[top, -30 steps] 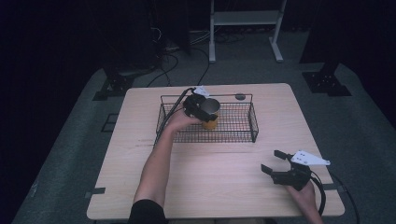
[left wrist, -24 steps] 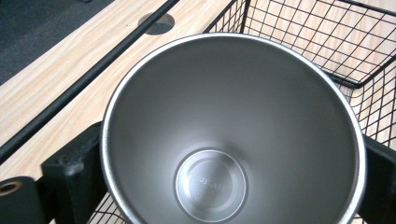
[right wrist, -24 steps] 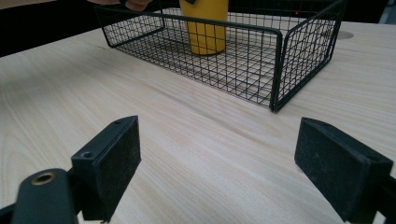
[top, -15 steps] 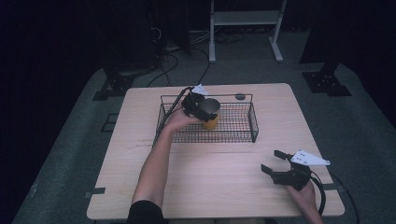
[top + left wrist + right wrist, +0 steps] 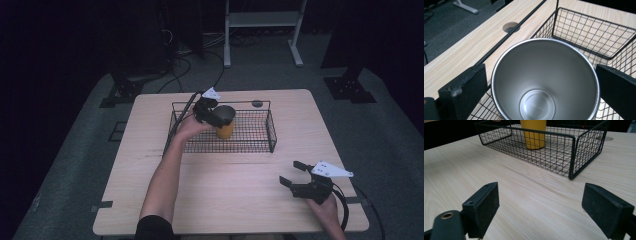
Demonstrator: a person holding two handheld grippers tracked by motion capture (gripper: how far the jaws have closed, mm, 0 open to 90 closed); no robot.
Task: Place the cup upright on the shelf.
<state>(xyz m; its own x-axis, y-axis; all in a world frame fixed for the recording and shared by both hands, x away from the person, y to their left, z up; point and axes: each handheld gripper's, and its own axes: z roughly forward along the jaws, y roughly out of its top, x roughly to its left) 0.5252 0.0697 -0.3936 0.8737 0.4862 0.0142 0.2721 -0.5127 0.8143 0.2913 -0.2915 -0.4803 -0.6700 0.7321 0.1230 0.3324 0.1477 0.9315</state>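
Observation:
A yellow cup (image 5: pixel 225 130) with a steel inside (image 5: pixel 544 82) stands upright on the floor of a black wire basket (image 5: pixel 270 131) at the back middle of the wooden table (image 5: pixel 235 175). My left gripper (image 5: pixel 220 116) reaches over the basket's left end, its jaws pressed against both sides of the cup's rim. The left gripper view looks straight down into the cup from my left gripper (image 5: pixel 539 80). My right gripper (image 5: pixel 288 172) rests open near the table's front right corner. The right gripper view has the open right gripper (image 5: pixel 549 207) facing the basket (image 5: pixel 572 155) and the cup (image 5: pixel 534 133).
A round cable hole (image 5: pixel 257 104) lies in the tabletop just behind the basket. Bare wood stretches between the basket and the front edge. A white stand (image 5: pixel 260 30) and cables sit on the dark floor beyond the table.

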